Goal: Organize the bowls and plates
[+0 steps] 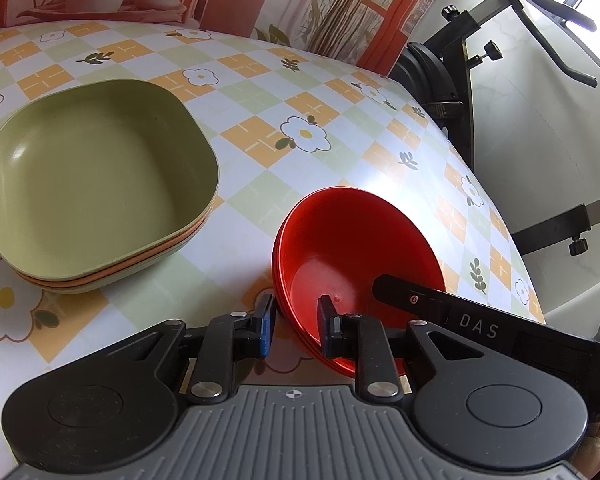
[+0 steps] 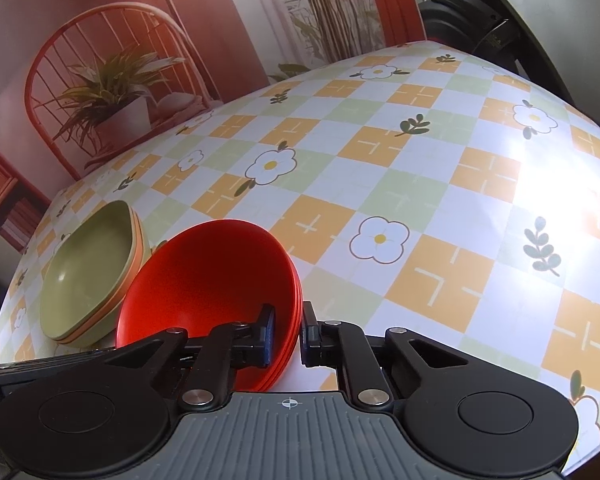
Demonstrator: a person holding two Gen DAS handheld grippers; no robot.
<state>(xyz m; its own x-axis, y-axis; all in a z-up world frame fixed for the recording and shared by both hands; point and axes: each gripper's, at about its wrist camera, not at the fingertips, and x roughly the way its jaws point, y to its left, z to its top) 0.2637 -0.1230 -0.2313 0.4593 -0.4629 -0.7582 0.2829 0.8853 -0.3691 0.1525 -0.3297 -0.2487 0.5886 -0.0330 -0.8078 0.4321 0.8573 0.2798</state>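
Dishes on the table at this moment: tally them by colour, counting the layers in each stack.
Red round bowls, nested, both grippers at the rim: 3 rim edges show
Green square plates: 2, top and bottom of the stack
Orange square plate: 1, its edge showing between the green ones
Total: 6 dishes in 2 stacks on the checked tablecloth

Checked floral vinyl tablecloth (image 2: 420, 184) fills the frame, printed orange plant-and-chair backdrop (image 2: 112, 80) upper left, glare at right.

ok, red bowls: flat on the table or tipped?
Tipped. The red bowls lean with the opening toward the green plates, and both grippers, left and right, straddle opposite rims.
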